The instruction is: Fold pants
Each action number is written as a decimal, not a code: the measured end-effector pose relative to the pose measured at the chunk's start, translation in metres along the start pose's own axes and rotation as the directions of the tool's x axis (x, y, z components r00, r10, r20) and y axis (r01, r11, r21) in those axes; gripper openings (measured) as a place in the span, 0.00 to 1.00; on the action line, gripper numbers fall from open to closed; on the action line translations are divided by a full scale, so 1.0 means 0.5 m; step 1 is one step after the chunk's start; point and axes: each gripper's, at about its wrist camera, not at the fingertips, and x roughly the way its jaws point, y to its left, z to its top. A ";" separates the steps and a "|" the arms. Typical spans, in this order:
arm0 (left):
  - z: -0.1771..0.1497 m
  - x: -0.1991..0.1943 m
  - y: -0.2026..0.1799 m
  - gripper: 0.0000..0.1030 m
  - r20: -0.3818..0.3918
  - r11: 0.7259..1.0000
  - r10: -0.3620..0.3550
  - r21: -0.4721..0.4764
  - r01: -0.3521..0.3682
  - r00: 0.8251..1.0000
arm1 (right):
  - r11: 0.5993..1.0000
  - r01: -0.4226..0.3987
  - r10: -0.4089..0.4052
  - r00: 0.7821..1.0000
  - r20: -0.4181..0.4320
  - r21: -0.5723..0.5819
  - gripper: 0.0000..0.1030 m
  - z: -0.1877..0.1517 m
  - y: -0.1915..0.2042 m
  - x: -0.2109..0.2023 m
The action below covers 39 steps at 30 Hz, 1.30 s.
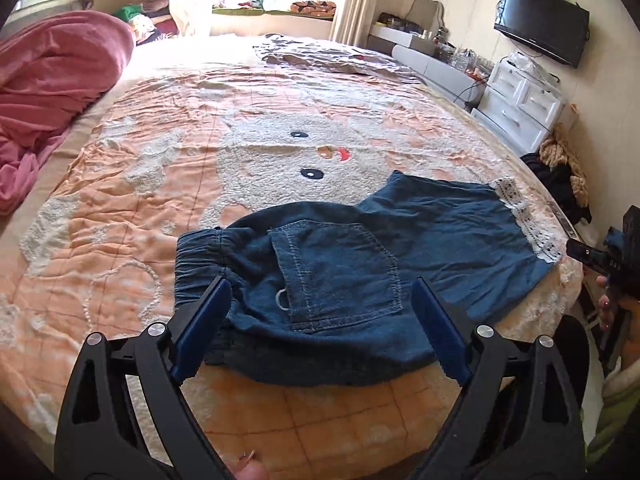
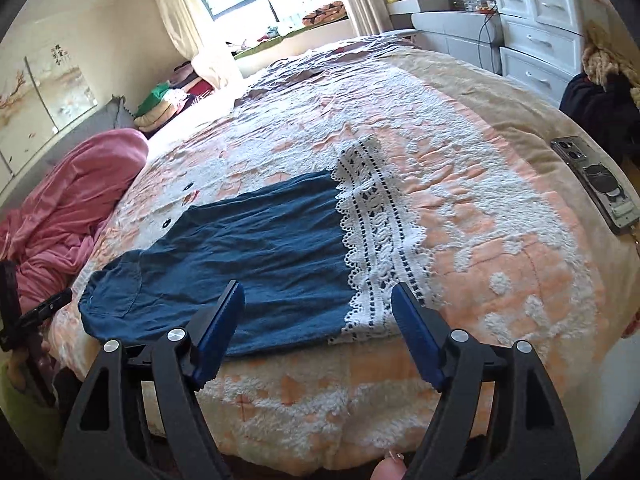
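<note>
A pink blanket (image 1: 52, 92) is bunched at the bed's far left, clear of the folding area. The pants (image 1: 340, 280) lie flat near the front edge of the bed (image 1: 160, 168), already folded leg over leg by the look of it, so one narrow strip runs sideways: elastic waistband (image 1: 200, 256) on the left, back pocket (image 1: 336, 276) up, lace hem (image 2: 372, 232) on the right. That layout puts each end within reach of one hand.

The left tool (image 1: 320, 292) hangs over the waist end with its jaws wide apart and nothing between the pads; it grips nothing. The right tool (image 2: 318, 304) hangs over the hem end, jaws likewise apart and empty, lace just ahead of its right finger. Both point down at a slant toward the cloth, which suits pinching an edge from above. Probably the next fold brings hem to waist.

A phone (image 2: 596, 184) rests at the bed's right edge, well apart from the pants.
</note>
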 end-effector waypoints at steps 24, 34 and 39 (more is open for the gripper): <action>-0.086 0.091 -0.050 0.84 -0.187 0.997 -0.033 0.059 0.045 0.982 | 0.998 -0.028 0.021 0.988 -0.151 -0.050 0.75 -0.049 0.093 0.084; -0.014 -0.014 -0.104 0.91 -0.036 0.993 -0.071 0.095 0.074 0.997 | 0.993 0.101 -0.100 0.995 0.025 -0.068 0.89 -0.031 0.074 -0.037; 0.021 0.000 -0.156 0.91 -0.034 0.987 -0.090 0.134 0.093 0.995 | 0.991 0.136 -0.134 0.989 0.057 -0.019 0.91 -0.026 0.042 -0.058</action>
